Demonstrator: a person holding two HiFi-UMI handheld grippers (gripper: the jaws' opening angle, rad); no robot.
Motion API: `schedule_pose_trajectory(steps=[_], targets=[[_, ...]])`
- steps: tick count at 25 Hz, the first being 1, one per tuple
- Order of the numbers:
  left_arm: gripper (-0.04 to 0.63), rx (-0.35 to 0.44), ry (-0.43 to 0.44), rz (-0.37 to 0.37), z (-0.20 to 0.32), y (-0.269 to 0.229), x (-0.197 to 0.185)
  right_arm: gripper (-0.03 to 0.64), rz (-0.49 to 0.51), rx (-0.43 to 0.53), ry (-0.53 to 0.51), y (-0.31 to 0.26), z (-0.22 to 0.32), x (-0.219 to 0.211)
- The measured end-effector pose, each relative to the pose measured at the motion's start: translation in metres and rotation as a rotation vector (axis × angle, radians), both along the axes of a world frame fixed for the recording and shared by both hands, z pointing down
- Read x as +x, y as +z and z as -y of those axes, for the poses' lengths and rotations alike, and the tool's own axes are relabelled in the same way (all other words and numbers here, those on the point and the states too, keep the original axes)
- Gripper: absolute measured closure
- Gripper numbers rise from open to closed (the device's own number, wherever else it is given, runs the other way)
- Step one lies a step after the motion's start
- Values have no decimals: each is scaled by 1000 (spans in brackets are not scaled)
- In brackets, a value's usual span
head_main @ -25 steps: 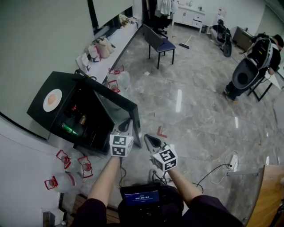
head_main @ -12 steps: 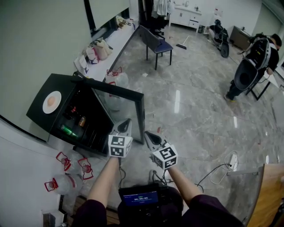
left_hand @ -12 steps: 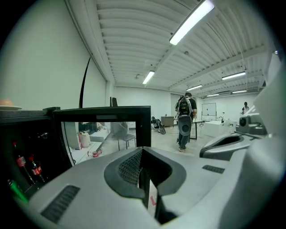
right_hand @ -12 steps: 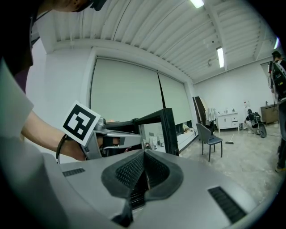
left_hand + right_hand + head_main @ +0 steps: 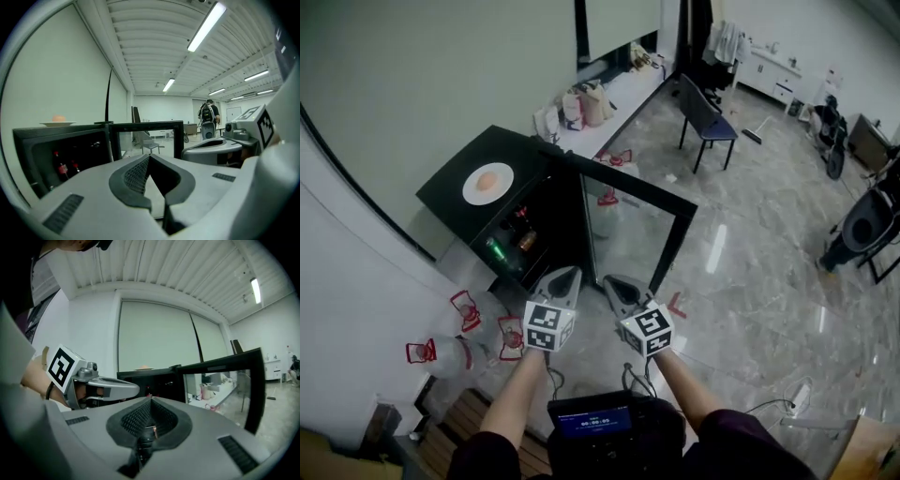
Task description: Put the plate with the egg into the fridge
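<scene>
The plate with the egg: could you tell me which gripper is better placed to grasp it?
Probably left: the left gripper is nearer the plate; the open door stands before the right gripper.

White plate (image 5: 487, 183) w/ orange-ish egg (image 5: 487, 180) at centre, flat on black fridge (image 5: 461, 173) top, fridge door (image 5: 633, 230) wide open, bottles on shelves inside

Glossy polished floor (image 5: 750, 262), glass-paned fridge door (image 5: 628, 234), smooth white plate (image 5: 472, 190).
</scene>
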State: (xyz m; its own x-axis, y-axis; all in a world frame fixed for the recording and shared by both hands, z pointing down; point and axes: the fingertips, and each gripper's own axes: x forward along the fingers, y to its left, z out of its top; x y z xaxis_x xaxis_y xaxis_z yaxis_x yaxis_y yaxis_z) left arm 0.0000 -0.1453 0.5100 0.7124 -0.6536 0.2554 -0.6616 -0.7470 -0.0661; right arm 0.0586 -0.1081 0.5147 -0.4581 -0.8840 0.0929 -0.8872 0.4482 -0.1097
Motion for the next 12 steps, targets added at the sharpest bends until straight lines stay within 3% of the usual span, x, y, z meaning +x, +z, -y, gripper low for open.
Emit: schedule_pose_trajectory(steps=[6,9,12], targets=[[586,64,-97,28,30,-32,-114,609,-88,108,-171,-22,47,-104],[586,111,-77,75,44,-54,-143,609,-174,183,-216,-39,68,-132],[586,173,-41,170,70,-76,-161,609,-308,290,-247,-59,93,-151]])
